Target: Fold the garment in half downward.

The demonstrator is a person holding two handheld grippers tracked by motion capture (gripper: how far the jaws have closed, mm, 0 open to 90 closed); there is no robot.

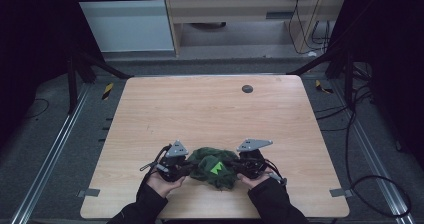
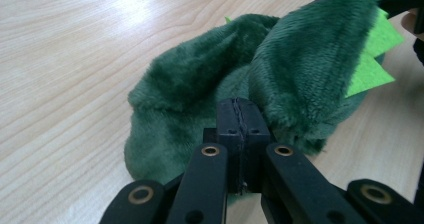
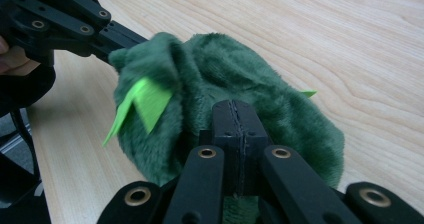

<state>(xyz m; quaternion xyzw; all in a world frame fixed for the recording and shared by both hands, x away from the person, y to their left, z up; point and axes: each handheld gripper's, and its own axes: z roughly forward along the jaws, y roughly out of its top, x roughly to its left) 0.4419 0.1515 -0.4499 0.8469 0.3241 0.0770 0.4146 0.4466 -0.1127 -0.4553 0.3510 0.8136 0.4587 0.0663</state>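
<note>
A dark green plush piece (image 1: 215,166) with bright green felt spikes (image 1: 217,167) lies near the table's front edge, between my two grippers. My left gripper (image 1: 191,169) comes in from the left and its jaws are shut on the plush's edge. In the left gripper view the closed jaw tips (image 2: 241,109) press into the fur (image 2: 200,84), and felt spikes (image 2: 372,59) stick out at the right. My right gripper (image 1: 239,166) holds the opposite side; its jaws (image 3: 235,111) are shut on the fur (image 3: 225,69). A felt spike (image 3: 145,101) hangs at the left, and the left gripper (image 3: 117,36) bites the far edge.
The wooden table (image 1: 210,109) has a small dark round spot (image 1: 247,88) near its far edge. Grey tape tabs mark the front corners (image 1: 89,192). Cables (image 1: 370,184) loop on the floor to the right, and metal rails (image 1: 47,164) run along both sides.
</note>
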